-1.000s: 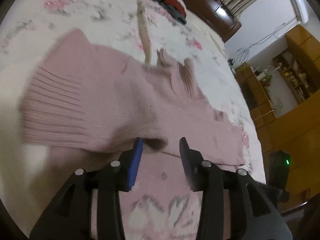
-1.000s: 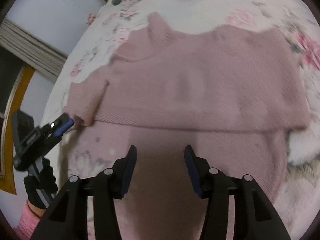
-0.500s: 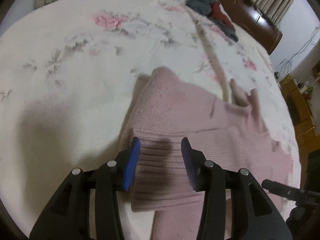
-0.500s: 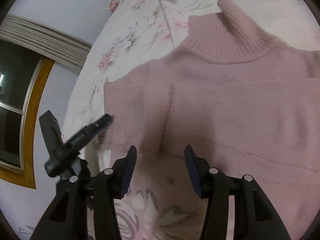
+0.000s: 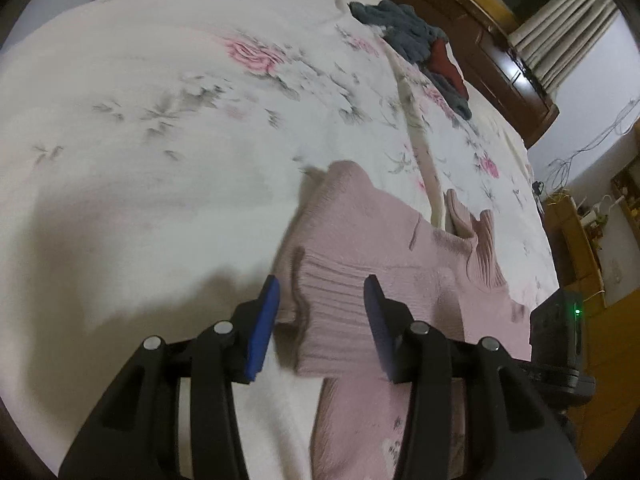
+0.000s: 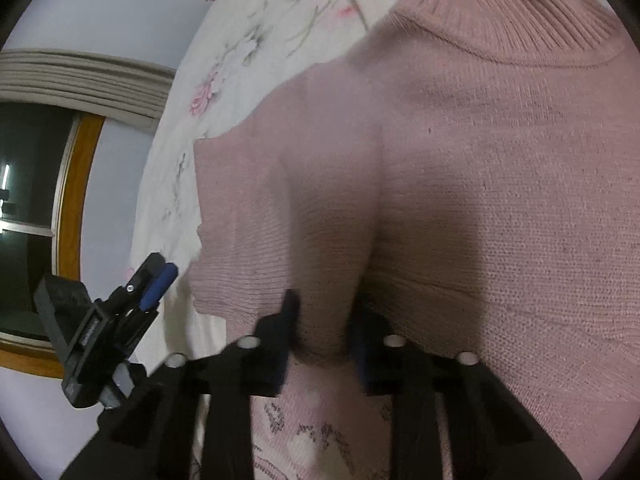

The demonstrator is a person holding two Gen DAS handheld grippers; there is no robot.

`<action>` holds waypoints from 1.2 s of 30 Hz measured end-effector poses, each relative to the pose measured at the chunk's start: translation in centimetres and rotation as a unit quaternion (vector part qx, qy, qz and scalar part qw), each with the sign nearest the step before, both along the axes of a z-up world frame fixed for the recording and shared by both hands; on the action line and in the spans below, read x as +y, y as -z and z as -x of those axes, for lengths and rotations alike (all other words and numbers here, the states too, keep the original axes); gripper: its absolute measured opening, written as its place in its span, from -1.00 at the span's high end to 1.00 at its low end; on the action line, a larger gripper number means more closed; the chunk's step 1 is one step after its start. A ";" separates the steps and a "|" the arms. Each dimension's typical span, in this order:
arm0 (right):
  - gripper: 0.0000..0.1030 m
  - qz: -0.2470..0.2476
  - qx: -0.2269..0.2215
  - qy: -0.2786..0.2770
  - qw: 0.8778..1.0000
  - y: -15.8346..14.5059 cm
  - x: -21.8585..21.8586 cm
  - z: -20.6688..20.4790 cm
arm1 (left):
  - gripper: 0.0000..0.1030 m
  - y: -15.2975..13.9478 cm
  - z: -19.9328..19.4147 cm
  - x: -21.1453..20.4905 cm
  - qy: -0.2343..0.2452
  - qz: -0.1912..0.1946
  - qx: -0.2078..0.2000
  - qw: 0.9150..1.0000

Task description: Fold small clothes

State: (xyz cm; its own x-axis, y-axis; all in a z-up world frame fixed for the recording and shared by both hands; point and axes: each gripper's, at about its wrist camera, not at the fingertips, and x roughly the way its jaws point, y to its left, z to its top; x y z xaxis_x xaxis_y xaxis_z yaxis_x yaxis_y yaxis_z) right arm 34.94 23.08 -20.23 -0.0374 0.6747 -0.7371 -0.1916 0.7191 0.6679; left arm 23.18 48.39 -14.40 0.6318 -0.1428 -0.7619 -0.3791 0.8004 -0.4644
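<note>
Left gripper (image 5: 320,312) stands with jaws parted astride the ribbed cuff (image 5: 340,312) of the pink sweater (image 5: 384,232), which lies on the bed (image 5: 160,120) near its front edge, partly folded. Right gripper (image 6: 320,320) brackets a fabric ridge, grip unclear. Only the left view shows the spare clothes (image 5: 412,40) by the far edge.

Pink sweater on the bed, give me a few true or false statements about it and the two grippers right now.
1. The pink sweater lies on a floral bedspread. True.
2. The left gripper is shut on a sock. False: its jaws are open around the sweater's ribbed cuff.
3. A fold of sweater sits between the right gripper's fingers. True.
4. The sweater has a V-neck. False: it has a ribbed high collar.
5. Dark clothes lie far up the bed. True.
</note>
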 end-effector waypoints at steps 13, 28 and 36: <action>0.74 -0.049 -0.061 0.047 0.996 -7.1 -8.7 0.1 | 0.13 -0.5 -0.1 -2.0 0.026 -0.016 -0.001 1.000; 0.66 0.069 -0.041 0.077 0.994 -1.0 -11.7 -1.0 | 0.10 4.0 -5.3 -6.8 0.069 -0.079 0.081 0.991; 0.25 0.118 -0.158 0.048 0.979 -6.8 -8.8 1.3 | 0.09 2.9 -4.4 -6.1 0.072 -0.076 0.066 0.992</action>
